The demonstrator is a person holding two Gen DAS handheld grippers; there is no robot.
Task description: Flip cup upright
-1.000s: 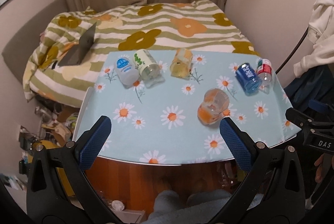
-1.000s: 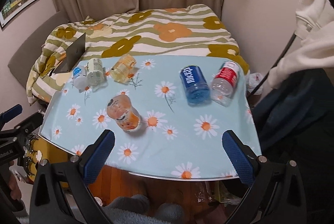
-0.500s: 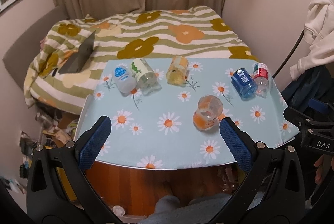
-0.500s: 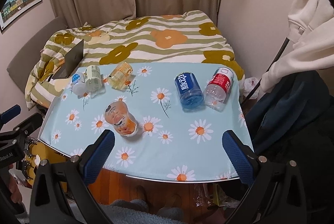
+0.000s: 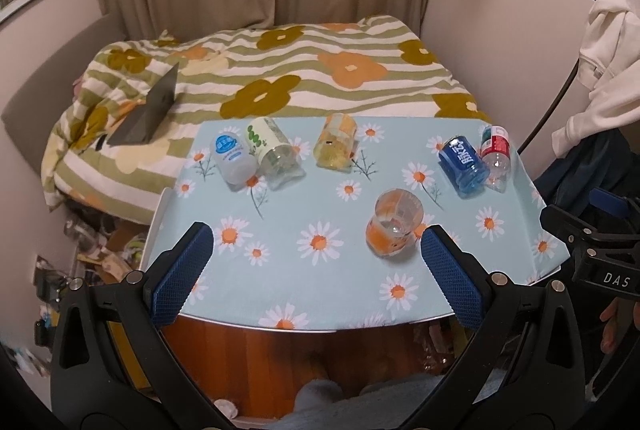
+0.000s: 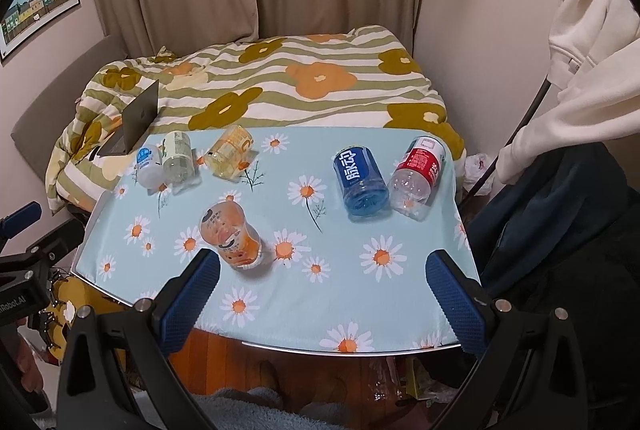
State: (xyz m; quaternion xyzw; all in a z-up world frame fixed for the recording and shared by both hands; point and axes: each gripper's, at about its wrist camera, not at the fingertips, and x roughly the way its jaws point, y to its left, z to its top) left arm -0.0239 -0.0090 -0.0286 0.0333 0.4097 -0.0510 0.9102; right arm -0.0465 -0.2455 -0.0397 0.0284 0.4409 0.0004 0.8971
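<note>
Left wrist view: the left gripper [image 5: 314, 268] is spread wide and empty at the table's [image 5: 304, 302] near edge. The orange cup [image 5: 394, 228] stands near-right on the table, just beyond the right fingertip.

Right wrist view: the right gripper [image 6: 324, 294] is wide and empty; the cup [image 6: 231, 234] stands just beyond its left fingertip.

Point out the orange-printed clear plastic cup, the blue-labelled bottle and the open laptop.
Orange-printed clear plastic cup [image 6: 231, 238], right wrist view: its printed side.
Blue-labelled bottle [image 6: 357, 171], right wrist view: its label.
Open dark laptop [image 5: 154, 106], left wrist view: its lid.
</note>
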